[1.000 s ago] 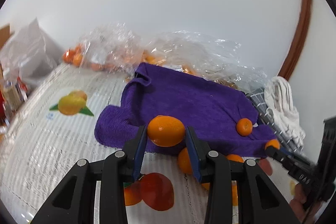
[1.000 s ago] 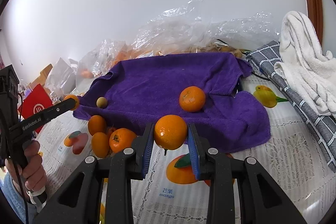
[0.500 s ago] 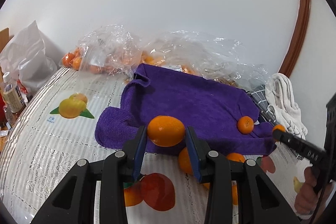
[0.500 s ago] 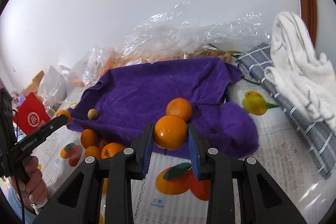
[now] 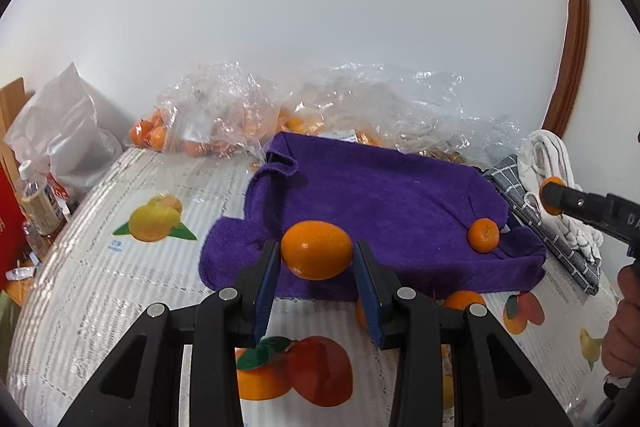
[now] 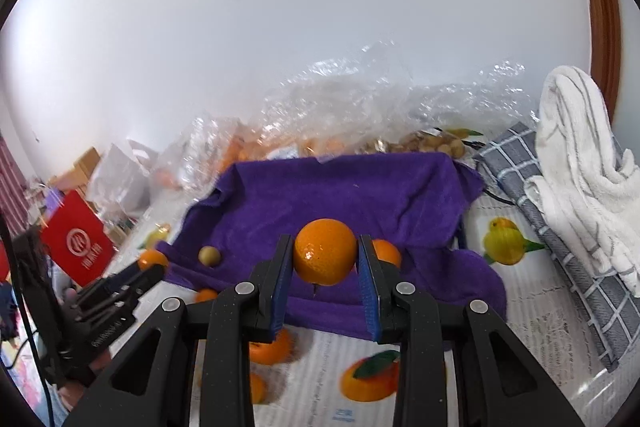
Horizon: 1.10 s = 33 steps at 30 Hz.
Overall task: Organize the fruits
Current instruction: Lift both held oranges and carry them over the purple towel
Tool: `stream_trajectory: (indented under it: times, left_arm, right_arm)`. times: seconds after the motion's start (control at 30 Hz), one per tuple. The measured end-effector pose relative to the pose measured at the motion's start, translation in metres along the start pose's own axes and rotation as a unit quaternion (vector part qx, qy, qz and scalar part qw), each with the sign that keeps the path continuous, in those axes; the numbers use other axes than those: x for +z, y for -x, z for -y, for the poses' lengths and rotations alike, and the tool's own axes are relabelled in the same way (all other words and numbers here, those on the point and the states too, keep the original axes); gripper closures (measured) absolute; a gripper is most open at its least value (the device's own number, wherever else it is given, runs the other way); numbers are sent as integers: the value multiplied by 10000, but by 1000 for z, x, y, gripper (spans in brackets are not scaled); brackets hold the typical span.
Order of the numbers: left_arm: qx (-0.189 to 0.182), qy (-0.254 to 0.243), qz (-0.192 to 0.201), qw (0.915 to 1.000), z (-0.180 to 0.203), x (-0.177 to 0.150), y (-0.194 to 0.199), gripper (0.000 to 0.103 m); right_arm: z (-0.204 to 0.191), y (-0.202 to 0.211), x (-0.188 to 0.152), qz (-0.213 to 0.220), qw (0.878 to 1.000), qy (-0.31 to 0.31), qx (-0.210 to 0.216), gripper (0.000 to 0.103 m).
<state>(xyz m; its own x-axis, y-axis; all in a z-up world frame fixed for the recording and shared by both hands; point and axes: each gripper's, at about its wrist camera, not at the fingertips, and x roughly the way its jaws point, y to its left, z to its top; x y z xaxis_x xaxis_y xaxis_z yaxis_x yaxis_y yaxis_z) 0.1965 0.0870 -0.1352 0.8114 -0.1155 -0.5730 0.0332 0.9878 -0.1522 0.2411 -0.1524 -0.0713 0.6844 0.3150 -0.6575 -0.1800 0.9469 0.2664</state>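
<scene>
In the left wrist view, the left hand-held gripper pinches an oval orange across its short axis, blue pads on either flank, holding it clear above the near edge of the purple towel. The fruit looks light, firm and smooth-skinned, so it could roll between flat pads; a hold across the widest middle, as here, seems the safest. A smaller mandarin lies on the towel's right part, and the right hand-held gripper enters from the right with fruit at its tip. Clear plastic bags along the wall hold more orange fruit, half hidden by crinkles.

In the right wrist view, the right hand-held gripper pinches a round orange at its middle, above the towel's front edge. A pale small fruit sits on the towel at left, and loose oranges lie on the fruit-printed table below. A clear bag behind holds small brownish fruit, kind uncertain.
</scene>
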Motion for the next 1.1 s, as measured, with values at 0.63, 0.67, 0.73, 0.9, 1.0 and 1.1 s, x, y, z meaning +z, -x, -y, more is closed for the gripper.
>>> stream_trajectory:
  times: [0.63, 0.67, 0.73, 0.9, 1.0, 1.1]
  left_arm:
    - [148, 42, -129, 9998, 15, 97, 5, 67]
    - [141, 72, -101, 9998, 17, 101, 1, 67]
    - [197, 111, -122, 9997, 20, 107, -9, 67]
    - [359, 207, -302, 9987, 22, 113, -44, 67]
    - [408, 143, -488, 9979, 22, 107, -68, 67]
    - [513, 133, -830, 9951, 20, 94, -97, 67]
  right_arm:
    - [15, -5, 64, 308, 9993, 209, -10, 72]
    - [16, -12, 68, 272, 9995, 159, 6, 72]
    - [18, -30, 77, 176, 9998, 75, 1, 72]
    - [24, -60, 81, 88, 9999, -70, 131, 72]
    - [26, -79, 74, -100, 9999, 39, -124, 72]
    - [32, -101, 67, -504, 9980, 155, -354, 72]
